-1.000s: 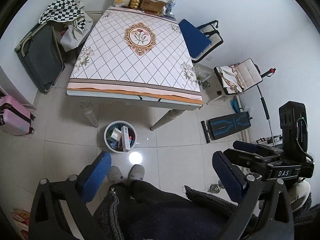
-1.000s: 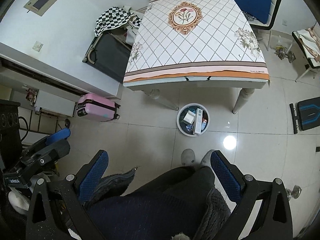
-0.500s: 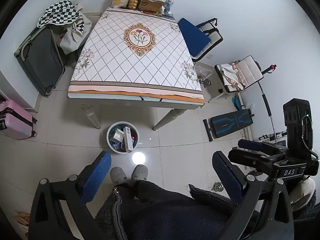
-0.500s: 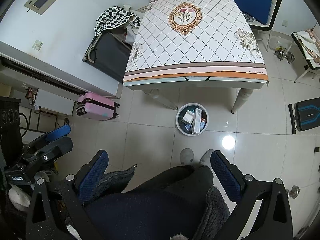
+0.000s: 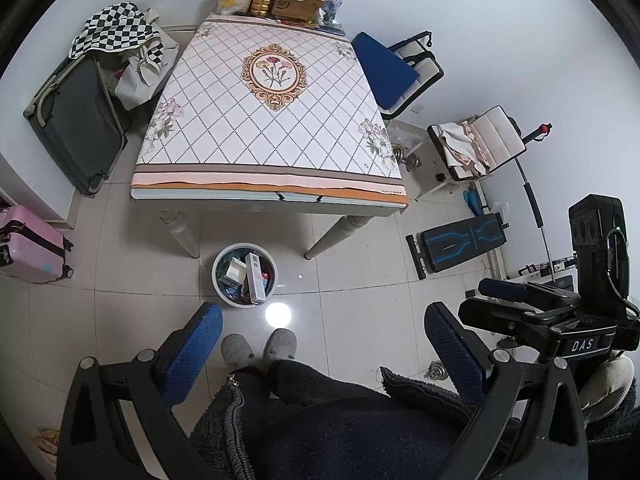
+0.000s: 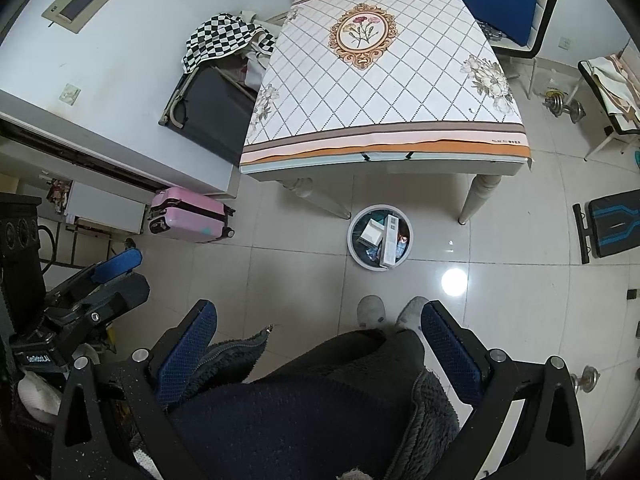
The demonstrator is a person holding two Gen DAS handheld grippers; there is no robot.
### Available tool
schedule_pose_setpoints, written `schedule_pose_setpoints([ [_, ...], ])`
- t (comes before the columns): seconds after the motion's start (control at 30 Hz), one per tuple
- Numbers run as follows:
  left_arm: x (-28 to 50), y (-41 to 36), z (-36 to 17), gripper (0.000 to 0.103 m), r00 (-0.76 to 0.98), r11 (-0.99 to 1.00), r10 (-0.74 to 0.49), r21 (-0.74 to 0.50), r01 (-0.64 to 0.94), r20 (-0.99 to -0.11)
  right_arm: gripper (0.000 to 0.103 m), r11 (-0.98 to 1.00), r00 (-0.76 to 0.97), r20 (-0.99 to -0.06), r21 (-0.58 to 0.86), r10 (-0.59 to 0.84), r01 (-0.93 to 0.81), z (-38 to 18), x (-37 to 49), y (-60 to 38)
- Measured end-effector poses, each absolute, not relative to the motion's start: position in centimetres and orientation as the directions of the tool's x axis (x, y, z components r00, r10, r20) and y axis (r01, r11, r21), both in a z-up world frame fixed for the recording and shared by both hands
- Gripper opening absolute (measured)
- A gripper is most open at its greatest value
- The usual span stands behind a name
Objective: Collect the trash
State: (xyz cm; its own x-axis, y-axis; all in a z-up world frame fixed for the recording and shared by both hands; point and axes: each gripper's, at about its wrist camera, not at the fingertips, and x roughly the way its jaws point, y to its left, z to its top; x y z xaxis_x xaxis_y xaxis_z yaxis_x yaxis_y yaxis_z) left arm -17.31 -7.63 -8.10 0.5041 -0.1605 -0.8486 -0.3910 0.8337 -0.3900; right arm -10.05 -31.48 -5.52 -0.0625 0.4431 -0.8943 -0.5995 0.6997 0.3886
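Note:
A round white trash bin (image 5: 245, 275) (image 6: 380, 237) stands on the tiled floor by the table's near edge, holding white boxes and wrappers. Both grippers are held high over the floor, well back from the bin. My left gripper (image 5: 324, 334) is open with nothing between its blue pads. My right gripper (image 6: 318, 332) is open and empty too. Each gripper shows at the side of the other's view. The person's dark clothes and grey slippers (image 5: 259, 346) fill the space below the fingers.
The table (image 5: 268, 120) has a diamond-pattern cloth, with snack bags and a cardboard box (image 5: 296, 2) at its far end. A pink suitcase (image 5: 28, 246), a dark folded item (image 5: 76, 120), chairs (image 5: 396, 68), a bench (image 5: 456, 240) and dumbbells (image 6: 566, 106) ring the floor.
Both views have drawn back and up slightly, so table and bin sit a little farther off. Both grippers stay open and empty.

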Motion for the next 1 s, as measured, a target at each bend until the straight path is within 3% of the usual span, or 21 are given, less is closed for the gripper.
schedule_pose_setpoints([
  [1.0, -16.4, -7.0, -8.5, 0.103, 0.478, 0.835, -0.168, -0.382, -0.395, -0.862, 0.103, 0.723, -0.075, -0.901, 0.390, 0.427, -0.570, -6.4, -8.9, -31.7],
])
